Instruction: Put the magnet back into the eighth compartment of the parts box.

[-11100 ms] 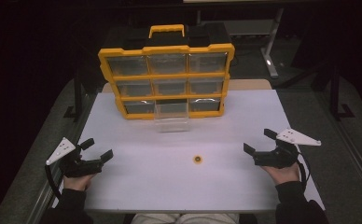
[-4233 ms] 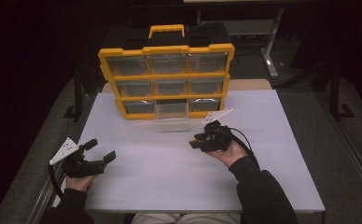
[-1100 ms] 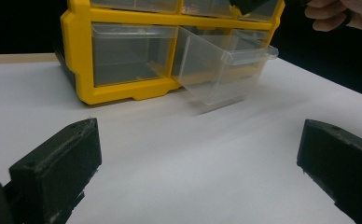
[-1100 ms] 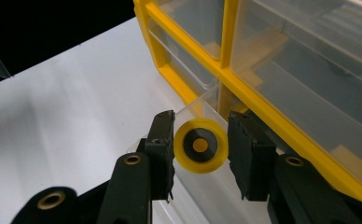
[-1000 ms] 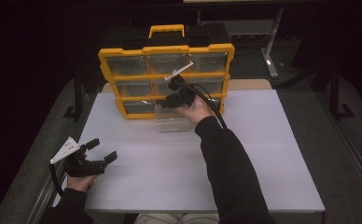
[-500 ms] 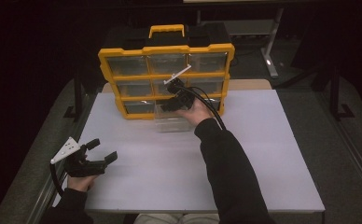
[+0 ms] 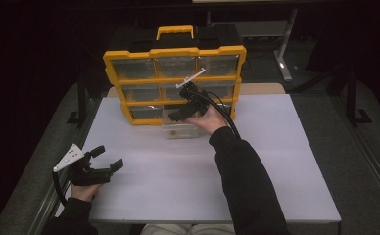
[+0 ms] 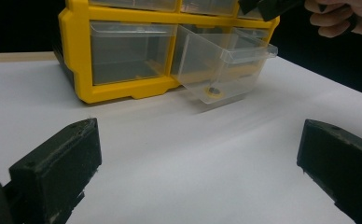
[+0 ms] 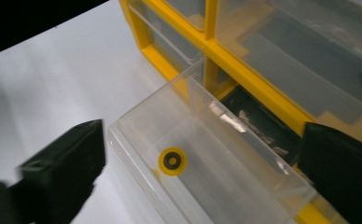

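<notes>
The right tool point(image 7: 177, 116) hangs over the pulled-out clear drawer point(image 9: 207, 163) at the centre of the high view; its jaws have just been opening and stand wide with nothing between them, so the drop looks done. The small yellow ring with a dark centre point(image 9: 172, 161) lies flat on the drawer floor, low in the yellow organizer point(image 7: 173, 54). The left tool point(image 7: 105, 164), jaws spread and empty, waits idle at the counter's point(image 7: 276, 161) lower left.
</notes>
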`<state>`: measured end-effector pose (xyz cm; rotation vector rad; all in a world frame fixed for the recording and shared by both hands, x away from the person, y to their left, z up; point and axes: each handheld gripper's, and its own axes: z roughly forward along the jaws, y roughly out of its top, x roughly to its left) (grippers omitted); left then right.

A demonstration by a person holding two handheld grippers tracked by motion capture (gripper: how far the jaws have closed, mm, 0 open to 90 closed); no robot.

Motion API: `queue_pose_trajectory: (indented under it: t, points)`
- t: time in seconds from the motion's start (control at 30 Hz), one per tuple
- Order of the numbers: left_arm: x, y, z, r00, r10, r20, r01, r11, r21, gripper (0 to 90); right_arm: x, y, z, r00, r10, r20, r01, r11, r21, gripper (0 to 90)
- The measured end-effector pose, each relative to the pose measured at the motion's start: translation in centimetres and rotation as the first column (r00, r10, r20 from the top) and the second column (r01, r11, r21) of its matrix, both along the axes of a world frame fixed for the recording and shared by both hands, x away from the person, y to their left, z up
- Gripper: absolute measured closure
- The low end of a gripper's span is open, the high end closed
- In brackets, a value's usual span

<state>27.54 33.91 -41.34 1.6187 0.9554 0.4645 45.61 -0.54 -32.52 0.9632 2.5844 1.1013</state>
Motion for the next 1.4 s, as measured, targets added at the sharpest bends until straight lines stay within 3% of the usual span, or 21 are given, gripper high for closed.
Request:
queue_pose_trajectory:
  t: [0.13,0.43,0.7,1.03,1.23,1.4]
  points:
    - [0.0,0.0,0.0,1.0000,0.001,0.000,-0.001,1.0000,0.002,0.0,-0.3,-0.4,0.3,0.9996,-0.006,0.028,0.005,1.000,0.007,0.0]
    - [0.0,0.0,0.0,1.0000,0.003,0.000,-0.003,1.0000,0.003,0.0,-1.0,-1.6,0.2,0.9991,-0.007,0.042,0.006,0.999,0.031,0.0]
    - [0.0,-0.1,0.0,1.0000,0.005,0.001,-0.005,1.0000,0.006,0.0,-2.0,-4.0,0.2,0.9979,-0.035,0.054,0.029,0.993,0.111,0.0]
    - [0.1,-0.2,0.0,1.0000,0.001,0.001,-0.001,1.0000,0.010,0.0,-3.3,-6.3,0.3,0.9950,-0.058,0.081,0.045,0.987,0.157,0.0]
    - [0.1,-0.2,0.0,1.0000,0.000,0.000,0.000,1.0000,0.008,0.0,-4.3,-7.0,0.5,0.9907,-0.059,0.123,0.041,0.988,0.150,0.0]
    - [0.1,-0.2,0.0,1.0000,-0.001,0.000,0.001,0.9999,0.011,0.0,-4.8,-7.9,0.6,0.9898,-0.063,0.127,0.041,0.985,0.169,0.0]
